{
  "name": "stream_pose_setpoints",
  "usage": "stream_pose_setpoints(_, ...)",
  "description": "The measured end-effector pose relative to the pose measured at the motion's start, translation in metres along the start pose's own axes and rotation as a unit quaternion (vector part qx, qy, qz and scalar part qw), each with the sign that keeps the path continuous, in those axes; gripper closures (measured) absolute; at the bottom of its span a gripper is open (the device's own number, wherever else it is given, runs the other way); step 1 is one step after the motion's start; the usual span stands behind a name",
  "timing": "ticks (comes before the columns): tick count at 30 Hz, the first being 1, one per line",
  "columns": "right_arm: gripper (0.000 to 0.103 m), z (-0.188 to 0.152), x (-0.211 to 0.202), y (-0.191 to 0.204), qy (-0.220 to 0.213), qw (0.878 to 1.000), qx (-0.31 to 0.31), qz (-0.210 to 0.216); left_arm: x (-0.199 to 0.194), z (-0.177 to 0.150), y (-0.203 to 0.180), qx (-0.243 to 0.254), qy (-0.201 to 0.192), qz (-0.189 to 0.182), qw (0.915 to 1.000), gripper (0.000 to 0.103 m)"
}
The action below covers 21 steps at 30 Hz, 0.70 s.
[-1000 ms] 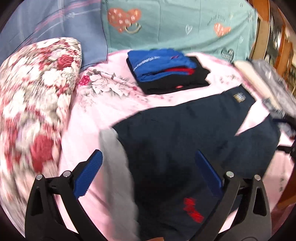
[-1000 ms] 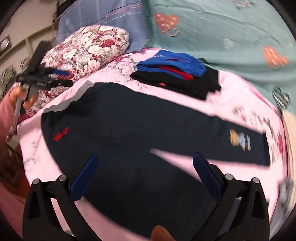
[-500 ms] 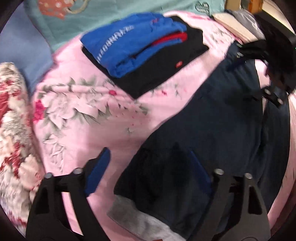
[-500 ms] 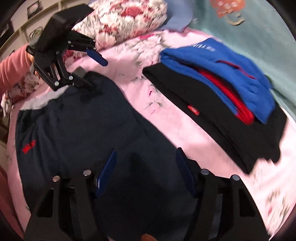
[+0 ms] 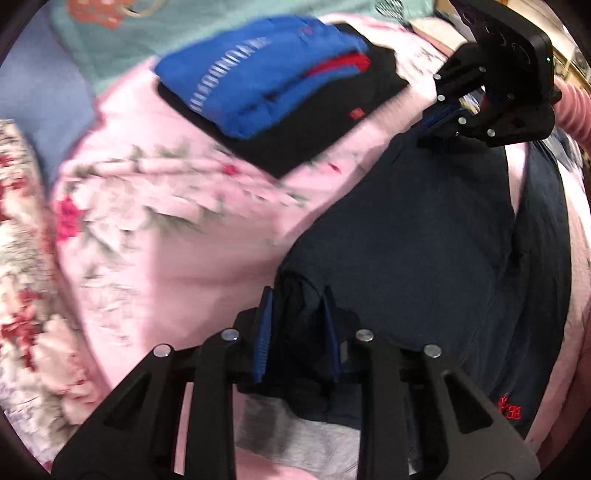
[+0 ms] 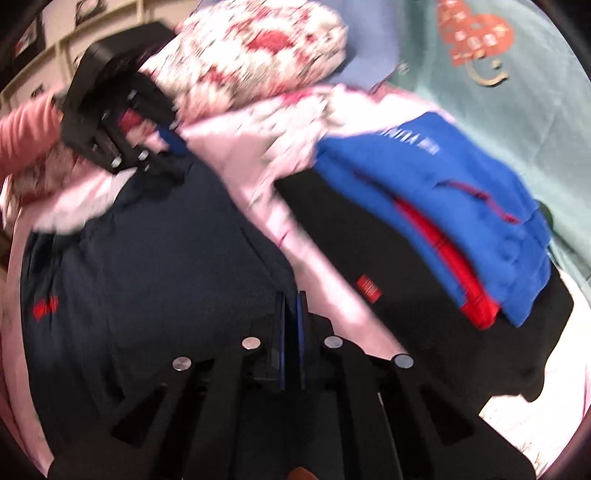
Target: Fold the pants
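Left wrist view, bed: a pink floral bedsheet (image 5: 155, 221) covers the soft, slightly rumpled mattress; a red-and-white floral pillow (image 5: 22, 258) lies along the left edge.
Backdrop: a teal cloth (image 5: 207, 29) printed with an orange heart hangs behind the bed, with a blue-grey cloth (image 5: 40, 85) beside it.
Pants: dark navy pants (image 5: 424, 251) of matt knit fabric lie spread flat on the bedsheet; a grey waistband (image 5: 295, 439) and a small red embroidered logo (image 5: 509, 408) show at the near end.
Folded stack: a blue garment (image 5: 266, 85) with white lettering and a red layer lies on a black garment (image 5: 317, 140), on the bedsheet, apart from the pants.
Left claw: the left claw (image 5: 297, 299) has its blue ribbed pads drawn in on a bunched fold of the pants next to the waistband.
Right claw, seen from the left: the right claw (image 5: 441, 120) pinches the far pants edge; a pink ribbed sleeve (image 5: 570, 110) is behind it.
Right wrist view, only here: the right claw (image 6: 291, 304) has its pads pressed nearly together on a thin edge of the pants (image 6: 155, 266); the left claw (image 6: 173, 147) grips the far corner, held by an arm in a pink sleeve (image 6: 22, 140).
Room: pale framed panels (image 6: 44, 40) appear behind the floral pillow (image 6: 258, 55); blur hides their detail.
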State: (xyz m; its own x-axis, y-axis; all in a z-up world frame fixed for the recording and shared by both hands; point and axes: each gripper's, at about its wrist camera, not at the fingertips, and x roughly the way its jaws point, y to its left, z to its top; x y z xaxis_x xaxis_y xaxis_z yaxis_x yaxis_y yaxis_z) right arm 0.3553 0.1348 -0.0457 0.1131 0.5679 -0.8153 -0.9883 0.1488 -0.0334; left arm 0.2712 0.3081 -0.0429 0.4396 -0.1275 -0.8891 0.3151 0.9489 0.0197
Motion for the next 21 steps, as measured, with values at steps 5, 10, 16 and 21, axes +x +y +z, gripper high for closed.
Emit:
stream_pose_setpoints(5, 0.092, -0.004, 0.024, 0.009, 0.047, 0.999, -0.022, 0.011, 0.011, -0.012, 0.010, -0.020, 0.012, 0.005, 0.9997, 0.076)
stream_pose_setpoints(10, 0.043, 0.004, 0.039, -0.004, 0.066, 0.997, -0.018, 0.026, 0.025, -0.010, -0.002, 0.008, 0.027, 0.048, 0.9985, 0.022)
stream_pose_setpoints(16, 0.097, -0.002, 0.014, 0.011, 0.064, 0.997, -0.031, 0.020, 0.037, -0.006, 0.010, -0.018, 0.041, -0.012, 0.9989, 0.069)
stream_pose_setpoints(21, 0.097, -0.008, -0.073, 0.068, 0.002, 0.996, -0.074, -0.044, 0.000, -0.007, -0.022, 0.015, 0.010, 0.007, 0.9998, 0.077)
